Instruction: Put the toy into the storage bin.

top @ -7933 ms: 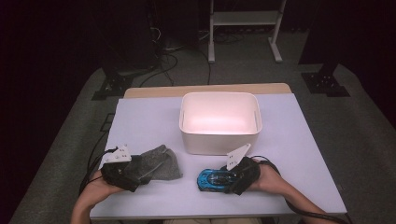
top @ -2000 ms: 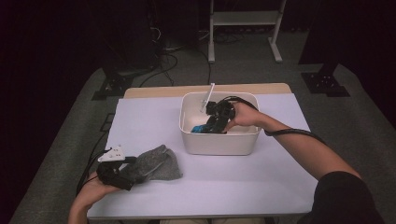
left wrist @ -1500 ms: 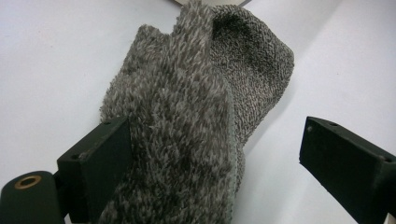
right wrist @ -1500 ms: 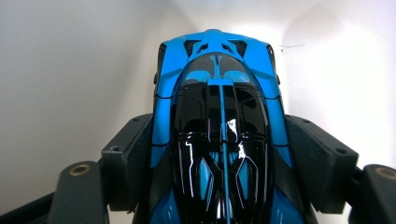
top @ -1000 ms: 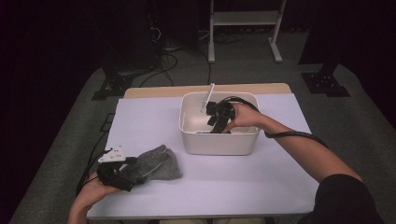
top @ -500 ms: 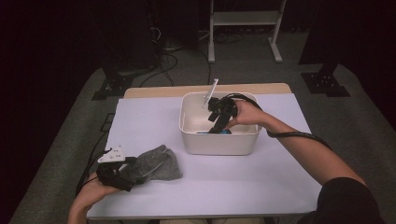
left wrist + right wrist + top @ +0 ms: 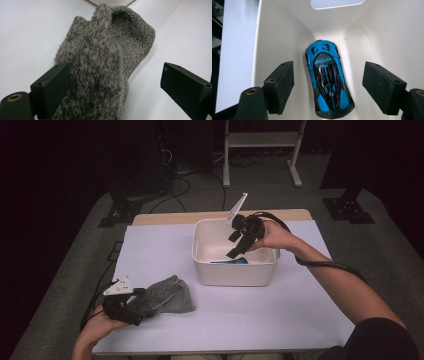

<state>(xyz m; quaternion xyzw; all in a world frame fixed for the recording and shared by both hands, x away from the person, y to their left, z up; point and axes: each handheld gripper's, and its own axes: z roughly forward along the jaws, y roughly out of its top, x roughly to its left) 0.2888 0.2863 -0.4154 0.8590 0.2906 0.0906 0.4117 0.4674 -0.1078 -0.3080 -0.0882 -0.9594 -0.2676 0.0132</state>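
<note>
On the white table (image 7: 300,320), white rectangular plastic bin (image 7: 235,272), fuzzy grey sock (image 7: 167,295) beside wide-open left gripper (image 7: 131,310), small blue-and-black toy car (image 7: 327,80) lying inside bin below wide-open, empty right gripper (image 7: 234,246).

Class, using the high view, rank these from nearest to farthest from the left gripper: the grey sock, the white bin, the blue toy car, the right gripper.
1. grey sock: lies right at the left gripper, near the table's front left.
2. white bin: mid-table, its near wall closest.
3. blue toy car: on the bin's floor.
4. right gripper: above the bin's far side, close to the car, so nearly tied with it.
</note>
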